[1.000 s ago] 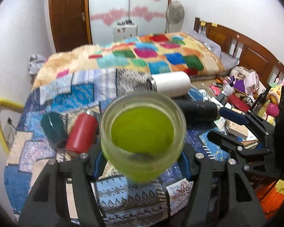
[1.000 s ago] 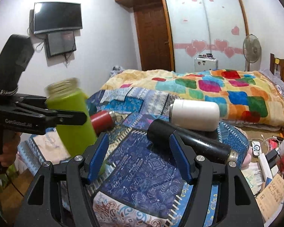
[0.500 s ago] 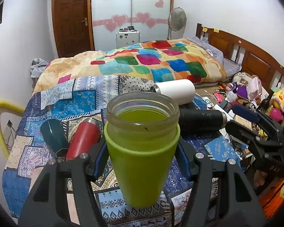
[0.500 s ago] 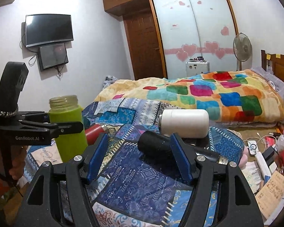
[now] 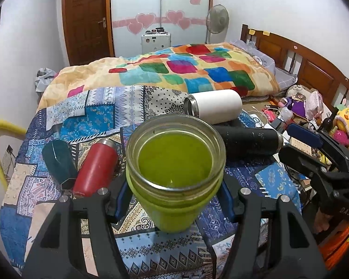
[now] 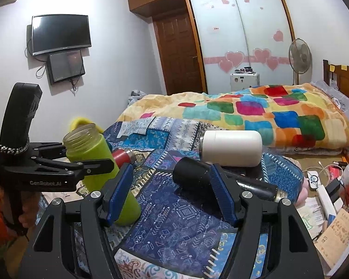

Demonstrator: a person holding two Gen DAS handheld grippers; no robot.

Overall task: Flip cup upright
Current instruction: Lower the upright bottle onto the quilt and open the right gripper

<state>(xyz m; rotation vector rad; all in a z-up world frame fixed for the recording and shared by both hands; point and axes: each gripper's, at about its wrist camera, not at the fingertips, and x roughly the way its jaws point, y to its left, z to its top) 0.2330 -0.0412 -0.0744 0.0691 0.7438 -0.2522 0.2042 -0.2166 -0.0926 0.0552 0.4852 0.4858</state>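
Note:
My left gripper (image 5: pixel 174 200) is shut on a lime-green cup (image 5: pixel 174 176) with a clear threaded rim. The cup stands mouth up, tilted a little, with its base on the patterned blue blanket (image 5: pixel 100 116). In the right wrist view the green cup (image 6: pixel 100 162) stands at the left, held by the left gripper (image 6: pixel 90 165). My right gripper (image 6: pixel 169 195) is open and empty, with its jaws apart in front of a black bottle (image 6: pixel 221 181) that lies on its side.
A white cup (image 5: pixel 214 105), the black bottle (image 5: pixel 249 141), a red bottle (image 5: pixel 95 167) and a dark teal cup (image 5: pixel 58 162) lie on their sides on the blanket. The right gripper (image 5: pixel 314 153) shows at the right. Clutter (image 5: pixel 314 107) covers the far right.
The green cup swung from mouth toward the camera to upright, and now leans slightly toward the left wrist camera. The right gripper stayed open near the black bottle.

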